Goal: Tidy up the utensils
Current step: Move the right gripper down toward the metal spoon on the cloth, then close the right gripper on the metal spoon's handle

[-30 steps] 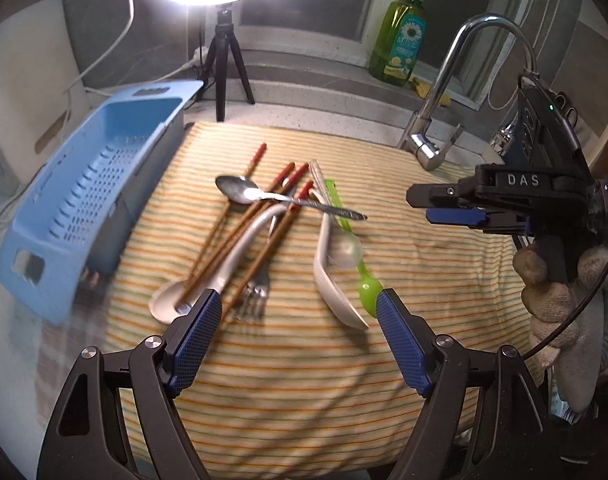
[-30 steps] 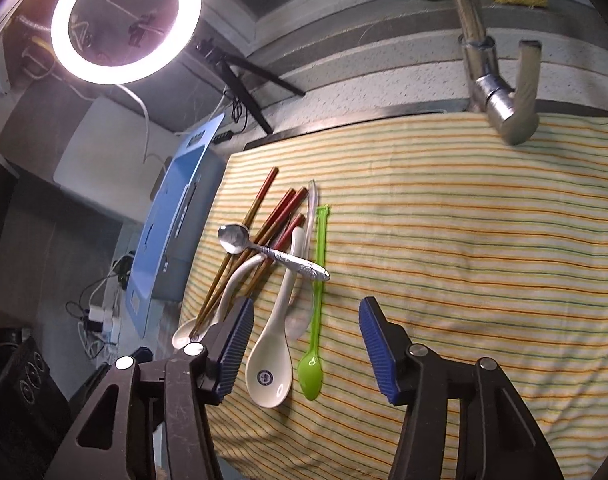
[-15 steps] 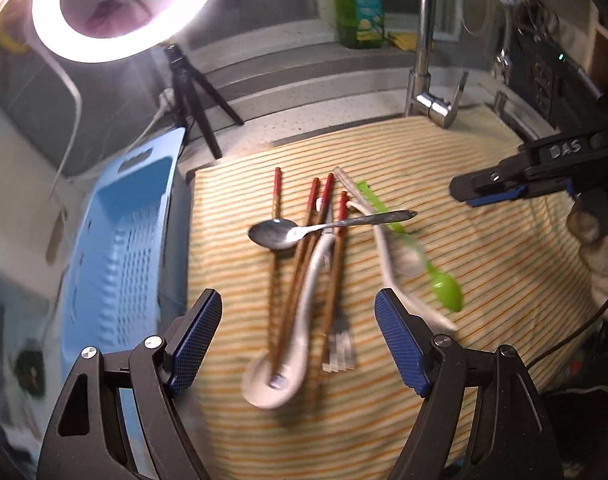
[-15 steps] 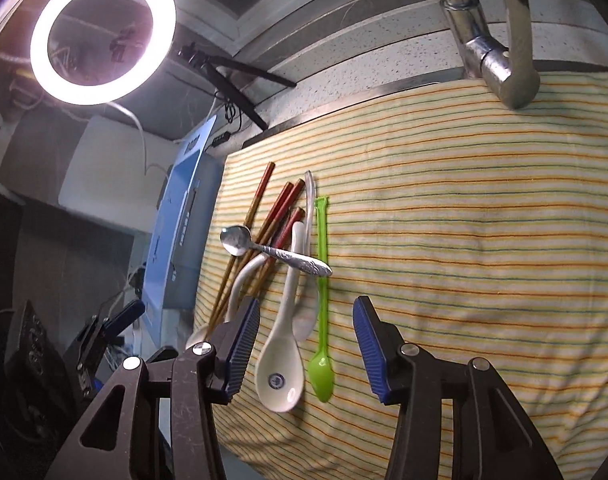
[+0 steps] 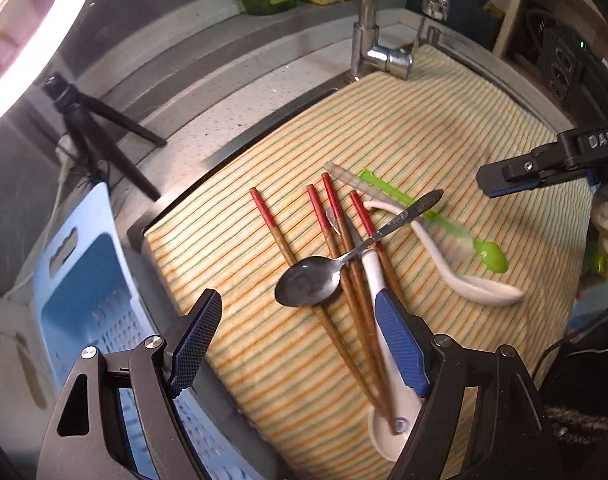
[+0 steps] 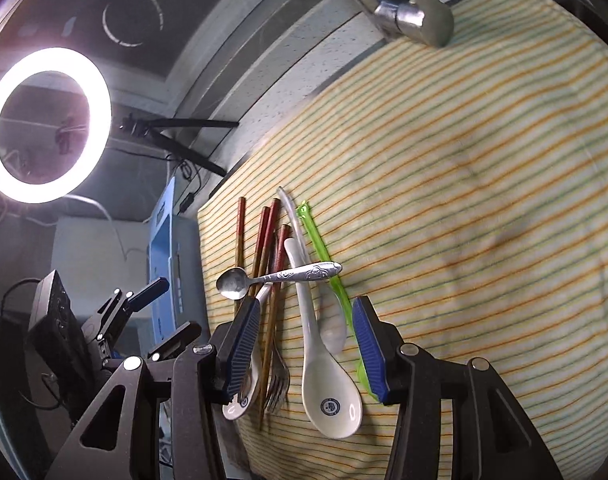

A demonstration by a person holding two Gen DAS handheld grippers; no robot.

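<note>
- The left gripper [image 5: 296, 338] hung above the striped cloth [image 5: 444, 128] near its left edge, fingers spread apart and grasping nothing; the bowl of the metal spoon [image 5: 309, 282] lay between them in view.
- The right gripper [image 6: 306, 350] hovered over the near ends of the utensils, its fingers parted with nothing pinched; a white ceramic spoon [image 6: 328, 384] and a fork [image 6: 278, 380] lay on the cloth between them.
- The utensils lay bunched on the left part of the cloth: red-tipped chopsticks [image 5: 336, 232] side by side, the metal spoon lying across them, and a second white ceramic spoon [image 5: 378, 320] partly under the chopsticks.
- A green plastic spoon [image 5: 490, 254] and a clear spoon [image 6: 332, 328] lay just to the right of the bunch, next to the white ceramic spoon.
- A blue basket [image 5: 84, 300] stood just off the cloth's left edge, on the counter.
- A faucet [image 5: 378, 52] stood at the cloth's far edge; a ring light [image 6: 44, 124] on a tripod shone beyond the far left corner.
</note>
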